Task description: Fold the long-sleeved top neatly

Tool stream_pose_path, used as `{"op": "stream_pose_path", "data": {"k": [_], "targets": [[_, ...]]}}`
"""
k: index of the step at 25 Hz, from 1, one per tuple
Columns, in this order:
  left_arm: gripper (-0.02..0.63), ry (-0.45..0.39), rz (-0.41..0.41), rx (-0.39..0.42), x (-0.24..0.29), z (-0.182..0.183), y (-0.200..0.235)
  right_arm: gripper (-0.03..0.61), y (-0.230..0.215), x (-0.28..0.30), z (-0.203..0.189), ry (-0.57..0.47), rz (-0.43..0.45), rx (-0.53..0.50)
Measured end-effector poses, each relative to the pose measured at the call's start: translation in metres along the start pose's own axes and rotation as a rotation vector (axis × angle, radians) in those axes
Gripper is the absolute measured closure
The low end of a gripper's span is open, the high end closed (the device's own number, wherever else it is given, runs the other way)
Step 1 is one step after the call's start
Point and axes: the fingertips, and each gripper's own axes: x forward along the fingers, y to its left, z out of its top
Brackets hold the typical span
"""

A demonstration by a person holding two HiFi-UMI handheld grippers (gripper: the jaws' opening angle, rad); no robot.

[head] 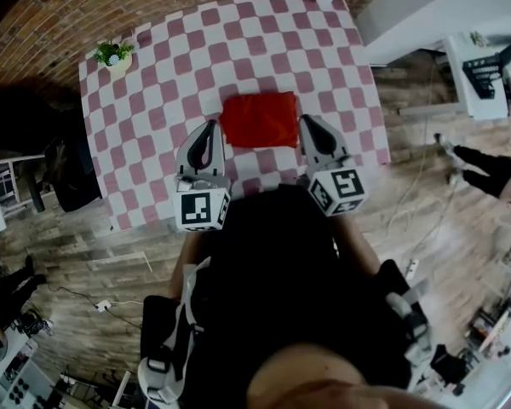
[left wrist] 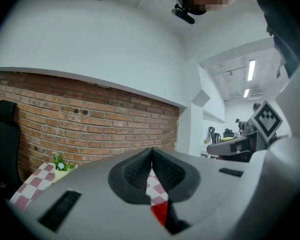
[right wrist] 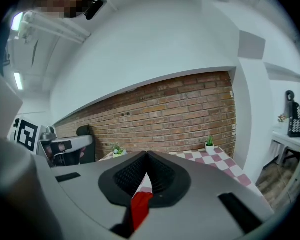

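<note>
Red top [head: 259,119] lies folded by the bench's [head: 153,66] near edge: soft, light. My L tongs [head: 210,126] & R tongs [head: 306,121] are closed, empty. I'd pinch the corners.

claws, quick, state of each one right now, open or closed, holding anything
left claw: closed, holding nothing
right claw: closed, holding nothing

Each gripper view shows only a sliver of the red top [left wrist: 160,212].
</note>
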Motion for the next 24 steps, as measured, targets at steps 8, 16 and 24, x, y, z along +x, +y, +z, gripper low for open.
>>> {"op": "stream_pose_path", "data": {"k": [8, 16, 24], "targets": [[0.606, 0.018, -0.010, 0.031, 0.0008, -0.0069, 0.0023, 0.569, -0.0004, 0.0022, -0.0008, 0.006, -0.012, -0.009], [0.606, 0.004, 0.000, 0.000, 0.0027, -0.0024, 0.0016, 0.569, -0.0018, 0.0027, -0.0006, 0.008, -0.015, -0.012], [0.606, -0.006, 0.009, -0.041, 0.0039, 0.0016, 0.0010, 0.569, -0.0016, 0.0030, -0.0015, 0.014, -0.022, -0.015]]}}
